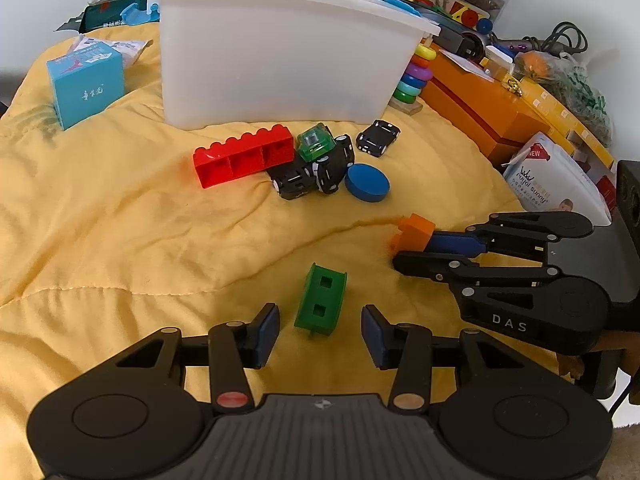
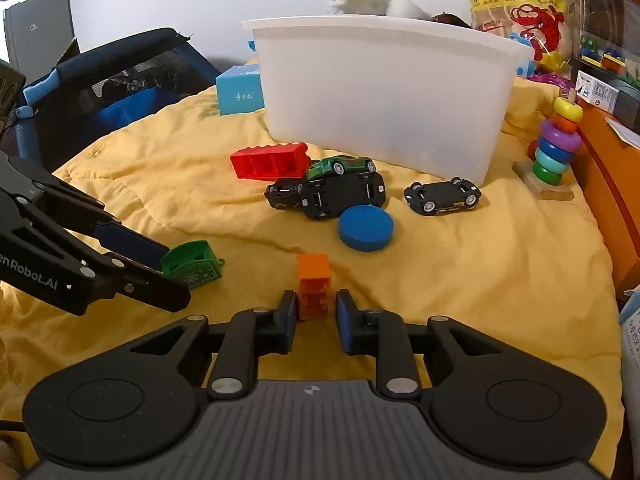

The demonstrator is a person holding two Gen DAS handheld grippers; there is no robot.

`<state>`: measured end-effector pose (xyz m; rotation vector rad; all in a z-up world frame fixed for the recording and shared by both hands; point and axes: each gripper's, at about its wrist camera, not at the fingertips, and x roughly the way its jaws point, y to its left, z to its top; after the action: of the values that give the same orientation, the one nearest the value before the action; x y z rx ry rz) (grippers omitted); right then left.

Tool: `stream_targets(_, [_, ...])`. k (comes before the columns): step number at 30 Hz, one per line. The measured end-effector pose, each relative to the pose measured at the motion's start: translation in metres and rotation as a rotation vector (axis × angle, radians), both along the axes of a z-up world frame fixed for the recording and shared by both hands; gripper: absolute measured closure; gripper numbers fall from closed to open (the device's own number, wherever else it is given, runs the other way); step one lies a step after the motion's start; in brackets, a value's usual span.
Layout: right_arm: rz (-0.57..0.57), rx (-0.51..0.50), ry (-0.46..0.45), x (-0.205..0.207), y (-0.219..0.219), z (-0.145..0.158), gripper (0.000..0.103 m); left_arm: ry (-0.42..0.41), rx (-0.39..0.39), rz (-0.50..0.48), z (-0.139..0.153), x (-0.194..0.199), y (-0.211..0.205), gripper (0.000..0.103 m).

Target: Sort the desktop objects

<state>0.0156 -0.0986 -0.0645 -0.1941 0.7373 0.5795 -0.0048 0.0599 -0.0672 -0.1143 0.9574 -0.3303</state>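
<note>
A green block lies on the yellow blanket between the wide-apart fingers of my open left gripper; neither pad touches it. My right gripper straddles a small orange brick, its left pad against the brick and a thin gap at the right pad. The left wrist view shows the right gripper at the orange brick. Farther out lie a red brick, a green toy car, black toy cars and a blue disc. Behind them stands a white bin.
A blue carton sits at the far left. A ring stacker and an orange box line the right side, with snack bags and clutter behind. A dark chair stands beyond the blanket's left edge.
</note>
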Motion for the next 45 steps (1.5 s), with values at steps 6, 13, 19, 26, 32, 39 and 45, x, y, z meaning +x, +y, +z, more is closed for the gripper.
stream_targets(6, [-0.016,-0.024,-0.01,-0.009,-0.001,0.004,0.058,-0.016,0.025,-0.002,0.002,-0.003,-0.001,0.052])
stream_targets(13, [-0.031,-0.029,-0.045,-0.009,0.007,0.013,0.059,-0.045,0.054,-0.016,0.004,-0.002,-0.004,0.053])
stream_targets(19, [-0.045,-0.055,-0.101,-0.001,0.013,0.018,0.067,-0.076,0.084,-0.064,0.007,-0.003,-0.016,0.054])
stream_targets(26, [-0.009,-0.083,-0.085,-0.007,0.009,0.02,0.085,-0.064,0.097,-0.07,0.002,-0.002,-0.017,0.055])
stream_targets(32, [-0.026,-0.09,-0.033,-0.027,-0.01,0.009,0.086,-0.056,0.097,-0.066,-0.001,-0.002,-0.017,0.055])
stream_targets(39, [-0.03,-0.091,-0.007,-0.039,-0.016,0.006,0.086,-0.056,0.102,-0.065,-0.001,-0.002,-0.019,0.055])
stream_targets(45, [-0.025,-0.042,-0.065,-0.023,-0.004,0.021,0.086,-0.056,0.086,-0.069,0.0,-0.002,-0.019,0.077])
